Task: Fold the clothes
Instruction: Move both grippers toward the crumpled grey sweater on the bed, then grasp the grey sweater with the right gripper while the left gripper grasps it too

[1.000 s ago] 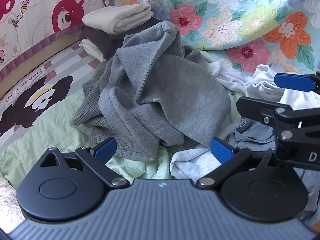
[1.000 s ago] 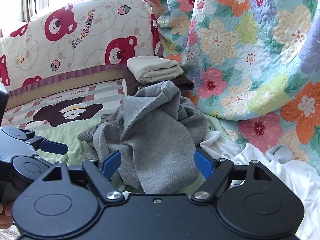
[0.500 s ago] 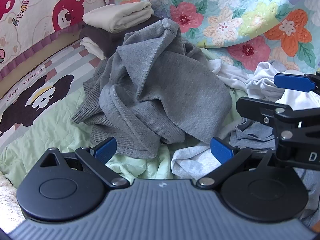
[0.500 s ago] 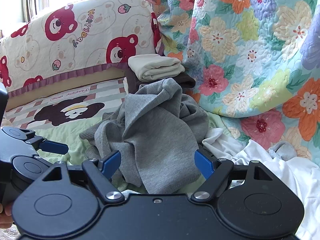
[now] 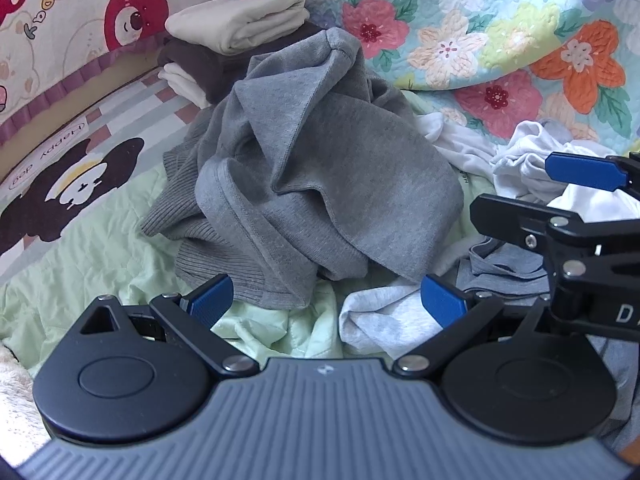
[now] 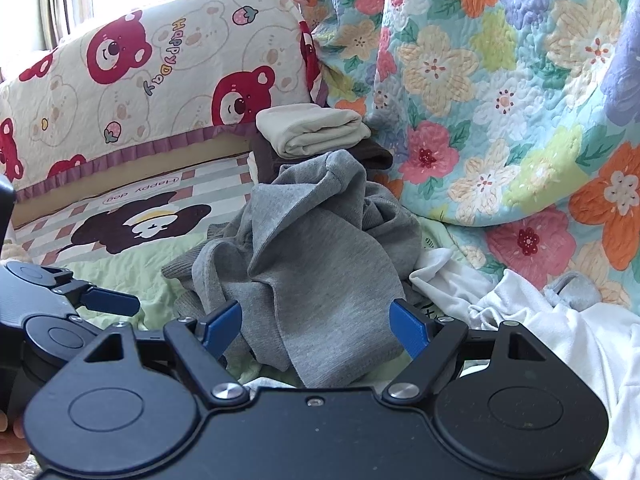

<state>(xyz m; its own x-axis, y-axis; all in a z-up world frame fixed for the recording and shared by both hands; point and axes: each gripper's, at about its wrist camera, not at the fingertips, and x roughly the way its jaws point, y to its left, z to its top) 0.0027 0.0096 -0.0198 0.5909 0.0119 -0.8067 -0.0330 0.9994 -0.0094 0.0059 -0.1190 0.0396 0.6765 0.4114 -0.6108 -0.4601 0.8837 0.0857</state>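
Note:
A crumpled grey sweatshirt point(image 5: 320, 176) lies heaped on the light green bedsheet point(image 5: 100, 264); it also shows in the right wrist view point(image 6: 320, 272). My left gripper point(image 5: 326, 304) is open and empty, just short of the heap's near hem. My right gripper point(image 6: 316, 322) is open and empty, close in front of the same heap. Each gripper shows at the edge of the other's view. White garments point(image 6: 560, 332) and a light grey one point(image 5: 384, 316) lie to the right.
A stack of folded clothes, cream on top of dark brown point(image 5: 240, 28), sits behind the heap. A bear-print cushion point(image 6: 140, 68) stands at the back left. A floral quilt point(image 6: 500, 80) hangs on the right.
Both grippers have come slightly closer to the grey sweatshirt. Both stay open. The clothes have not moved.

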